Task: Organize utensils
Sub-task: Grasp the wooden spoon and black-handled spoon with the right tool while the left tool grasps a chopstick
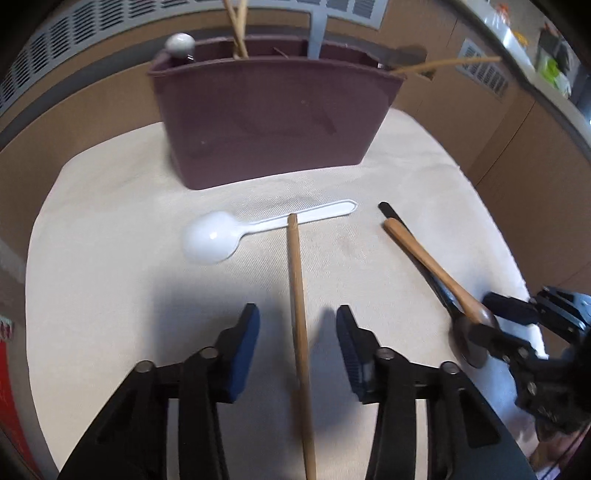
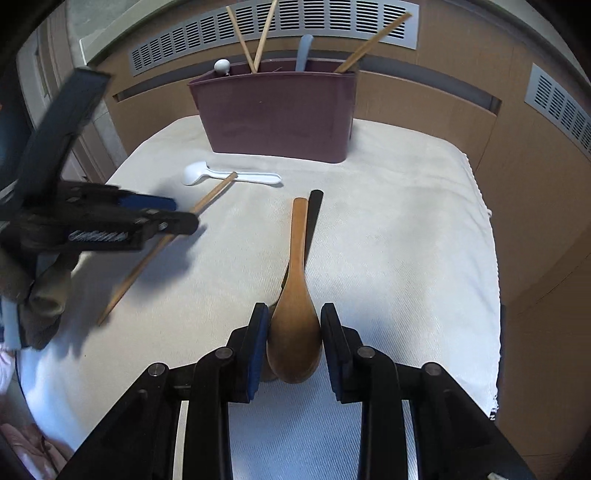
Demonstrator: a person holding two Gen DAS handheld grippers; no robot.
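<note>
While the right gripper (image 2: 293, 332) brackets the wooden spoon (image 2: 295, 295) bowl, jaws parted and not clearly clamping, the left gripper (image 1: 297, 343) hangs wide open astride a chopstick (image 1: 300, 332). Both utensils lie on the bench (image 2: 406, 240), long axes pointing toward the maroon caddy (image 2: 277, 110).

tabletop (image 2: 406, 229): covered in cream woven cloth | wall panels (image 2: 424, 107): brown, behind and to the right | vent grilles (image 2: 332, 22): grey, slotted, along the top | counter (image 1: 532, 74): cluttered, far right, blurred | light: soft
</note>
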